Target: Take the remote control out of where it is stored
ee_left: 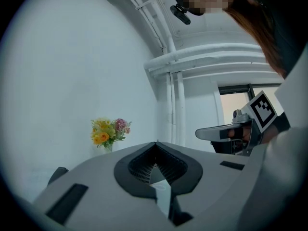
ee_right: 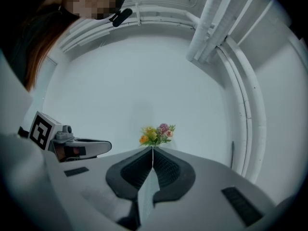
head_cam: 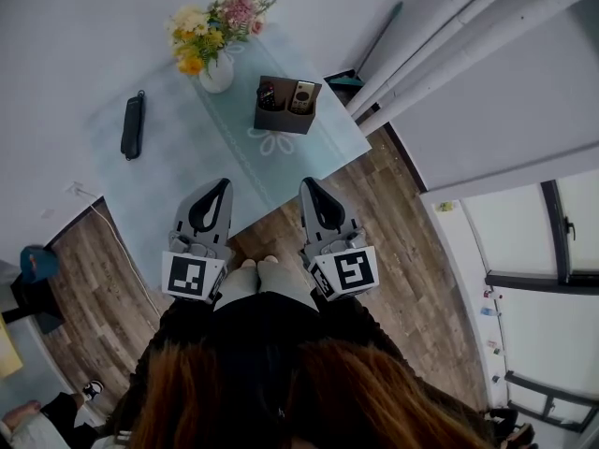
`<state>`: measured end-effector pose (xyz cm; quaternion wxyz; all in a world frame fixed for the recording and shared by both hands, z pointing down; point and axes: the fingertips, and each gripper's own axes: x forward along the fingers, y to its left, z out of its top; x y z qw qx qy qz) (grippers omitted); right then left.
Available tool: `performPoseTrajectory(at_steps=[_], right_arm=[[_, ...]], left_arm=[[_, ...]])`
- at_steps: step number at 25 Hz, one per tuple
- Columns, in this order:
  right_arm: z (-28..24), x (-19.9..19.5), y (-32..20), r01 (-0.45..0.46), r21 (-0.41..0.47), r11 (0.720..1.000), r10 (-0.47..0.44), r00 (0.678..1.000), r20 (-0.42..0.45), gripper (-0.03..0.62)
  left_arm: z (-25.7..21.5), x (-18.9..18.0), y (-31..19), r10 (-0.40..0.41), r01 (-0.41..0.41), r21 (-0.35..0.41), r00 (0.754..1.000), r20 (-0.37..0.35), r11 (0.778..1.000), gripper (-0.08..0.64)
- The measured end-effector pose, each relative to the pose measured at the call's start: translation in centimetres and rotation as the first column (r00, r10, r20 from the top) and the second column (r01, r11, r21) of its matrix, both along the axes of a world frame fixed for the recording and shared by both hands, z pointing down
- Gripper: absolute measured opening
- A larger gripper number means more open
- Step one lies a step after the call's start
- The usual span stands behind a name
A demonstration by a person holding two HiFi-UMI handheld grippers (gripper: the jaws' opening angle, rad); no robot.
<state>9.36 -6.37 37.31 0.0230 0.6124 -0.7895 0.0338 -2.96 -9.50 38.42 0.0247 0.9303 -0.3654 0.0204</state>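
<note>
Open across the bare table up to the storage box. Crowded near its far-left corner by a flower vase; well apart from the black case.

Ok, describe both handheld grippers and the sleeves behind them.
Both match. The left gripper and right gripper have light grey bodies that taper forward, with black ribbed pads lining a teardrop-shaped opening. Each carries a white cube at the rear, printed with black square markers. No cables show. The sleeves are black.
</note>
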Motion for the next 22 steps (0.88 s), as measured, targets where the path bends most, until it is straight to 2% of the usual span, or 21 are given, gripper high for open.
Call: performPoseTrajectory(at_steps=[7, 22], right_arm=[[-1.0, 1.8, -1.4, -0.008, 0.012, 1.000, 0.008, 1.000, -0.004, 0.015], [0.7, 5.7, -7.3, -0.132, -0.008, 0.991, 0.131, 0.990, -0.044, 0.015]], left_arm=[[-1.2, 1.8, -0.6, -0.004, 0.005, 0.017, 1.000, -0.010, 1.000, 0.005], [-1.4, 1.9, -1.7, -0.020, 0.020, 0.020, 1.000, -0.004, 1.000, 0.005]])
